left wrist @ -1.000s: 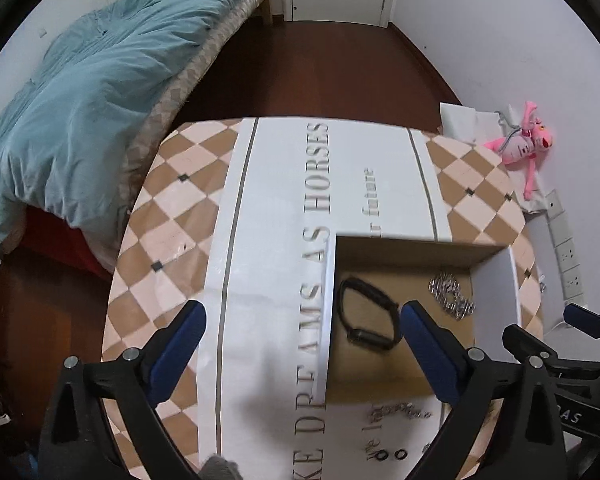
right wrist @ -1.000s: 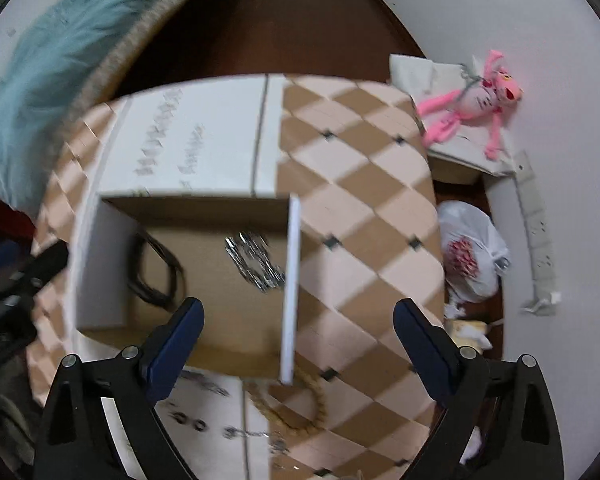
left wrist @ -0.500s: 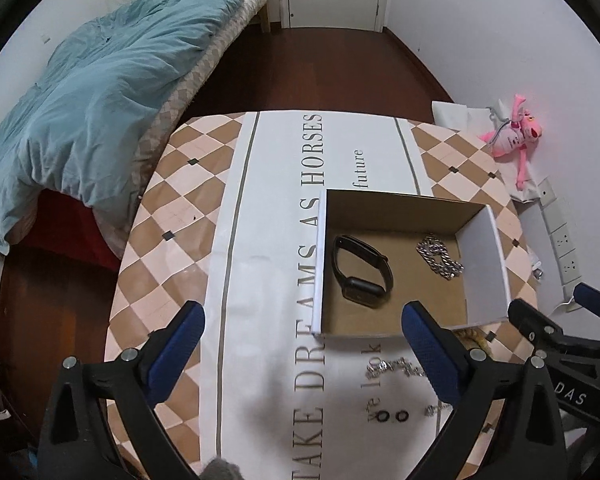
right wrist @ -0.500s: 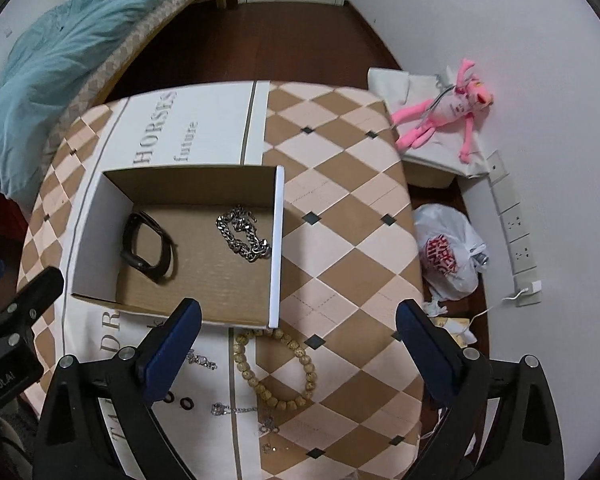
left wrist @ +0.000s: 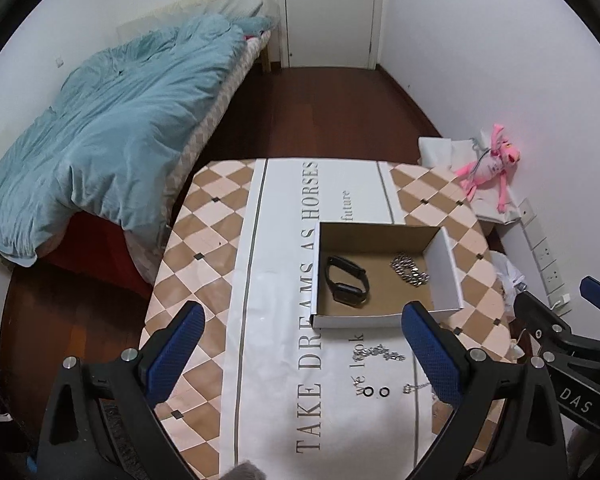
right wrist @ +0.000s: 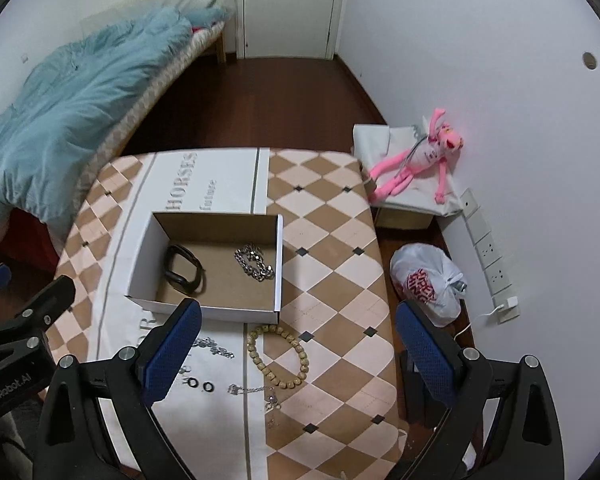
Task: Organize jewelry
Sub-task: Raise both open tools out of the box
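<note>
bedroom, dark wood floor, bed at left. checkered table holds open box: black band and chain inside. bead bracelet lies just before it. both my grippers gape wide, empty, above table's near edge.

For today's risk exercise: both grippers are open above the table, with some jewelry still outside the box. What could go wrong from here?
1. The two small black rings are tiny and flat; a gripper may well fail to pinch them.
2. The thin chain lies close to the bead bracelet, so grasping one might drag the other.
3. The cardboard box looks light; nudging it could shift it.
</note>
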`<state>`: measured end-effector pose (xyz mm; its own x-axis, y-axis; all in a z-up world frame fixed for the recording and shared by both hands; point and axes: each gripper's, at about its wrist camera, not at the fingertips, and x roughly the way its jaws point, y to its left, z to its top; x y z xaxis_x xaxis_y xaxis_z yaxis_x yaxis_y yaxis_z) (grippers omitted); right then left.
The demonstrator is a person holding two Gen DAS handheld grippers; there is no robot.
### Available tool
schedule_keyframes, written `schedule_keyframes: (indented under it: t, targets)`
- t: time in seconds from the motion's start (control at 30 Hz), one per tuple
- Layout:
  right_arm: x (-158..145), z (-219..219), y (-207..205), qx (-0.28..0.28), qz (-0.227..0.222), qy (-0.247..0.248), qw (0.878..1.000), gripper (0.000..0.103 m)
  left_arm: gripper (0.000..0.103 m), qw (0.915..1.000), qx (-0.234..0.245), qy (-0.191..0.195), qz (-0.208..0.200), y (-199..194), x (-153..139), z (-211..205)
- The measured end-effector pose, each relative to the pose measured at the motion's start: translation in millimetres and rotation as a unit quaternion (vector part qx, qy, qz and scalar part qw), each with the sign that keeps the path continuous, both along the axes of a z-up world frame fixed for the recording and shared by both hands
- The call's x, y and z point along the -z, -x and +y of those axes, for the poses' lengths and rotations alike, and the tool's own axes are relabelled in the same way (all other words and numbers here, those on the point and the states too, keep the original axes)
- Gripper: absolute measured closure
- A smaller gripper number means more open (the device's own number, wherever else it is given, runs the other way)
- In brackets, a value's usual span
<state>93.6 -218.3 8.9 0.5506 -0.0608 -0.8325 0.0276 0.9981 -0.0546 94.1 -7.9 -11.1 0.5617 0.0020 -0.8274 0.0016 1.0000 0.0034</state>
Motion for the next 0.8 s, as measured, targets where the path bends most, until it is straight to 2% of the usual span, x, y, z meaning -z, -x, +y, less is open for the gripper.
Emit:
schedule_keyframes:
  t: [0.23, 0.37, 0.53, 0.7, 0.8]
  targets:
    - [-23.8, -3.6, 20.5, 0.003, -0.023, -0.020, 1.000, 0.004, 0.002, 0.9999, -0.004, -0.002, -0.010, 16.6, -13.9, -0.4]
    - [-10.2, -12.8, 23.6, 0.016, -0.005, -0.027, 0.999, 0.004, 0.002, 0.9996, -0.019, -0.020, -0.006, 20.3, -2.1, -0.9]
    - [47.6, -29.4, 17.1, 0.030, 0.055, -0.033, 0.997, 0.004, 0.002, 0.9981, -0.027, -0.052, 0.018, 21.5, 39.5, -2.7]
    - [123.4, -46.1, 7.0, 0.047, 0.110, -0.050, 0.992, 0.004, 0.002, 0.9932, -0.043, -0.060, 0.090, 15.0, 105.0, -0.8]
    - [154.0, -50.8, 1.1, 0.052, 0.119, -0.049, 0.990, 0.007, 0.002, 0.9879, -0.048, -0.055, 0.137, 10.4, 140.4, -1.1]
